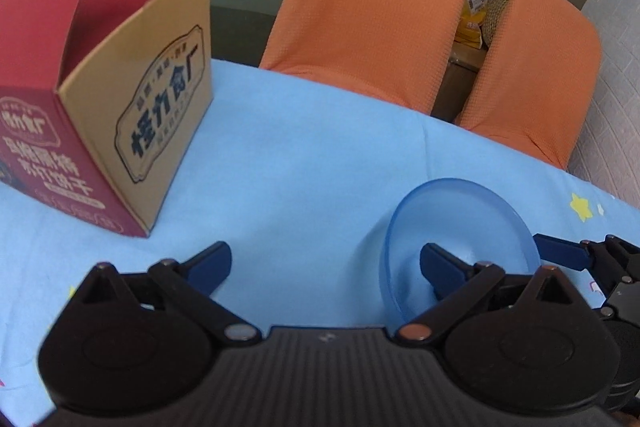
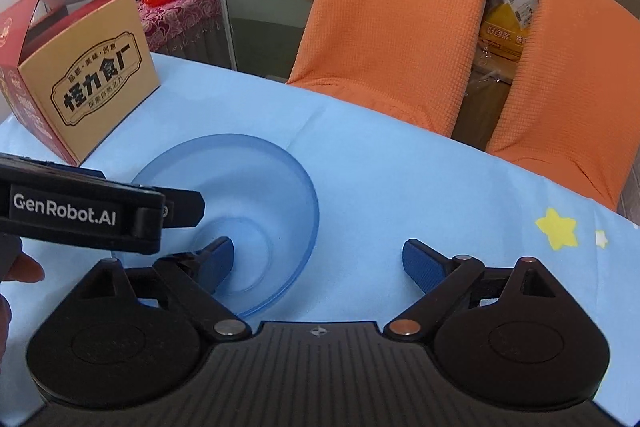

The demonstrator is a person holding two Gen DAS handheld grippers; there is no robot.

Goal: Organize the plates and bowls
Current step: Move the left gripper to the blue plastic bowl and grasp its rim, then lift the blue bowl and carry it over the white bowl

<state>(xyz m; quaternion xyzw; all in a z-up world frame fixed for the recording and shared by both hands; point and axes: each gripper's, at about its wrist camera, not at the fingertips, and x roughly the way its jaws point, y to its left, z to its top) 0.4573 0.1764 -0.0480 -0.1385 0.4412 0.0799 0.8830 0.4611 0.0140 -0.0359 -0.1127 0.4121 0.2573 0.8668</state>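
Observation:
A translucent blue bowl [image 2: 240,195] sits upright on the light blue tablecloth [image 2: 400,187]. My right gripper [image 2: 318,259] is open; its left finger sits inside the bowl and its right finger is outside on the cloth. My left gripper [image 1: 324,263] is open; its right finger is inside the same bowl [image 1: 452,215] and its left finger is outside. In the right wrist view the left gripper's finger [image 2: 180,207] reaches over the bowl from the left. In the left wrist view the right gripper's finger [image 1: 560,251] shows beside the bowl's right rim.
An open red and tan cardboard box [image 1: 120,99] stands on the table at the far left, and shows in the right wrist view [image 2: 80,79]. Two orange-covered chairs [image 2: 392,19] [image 2: 568,79] stand behind the table's far edge.

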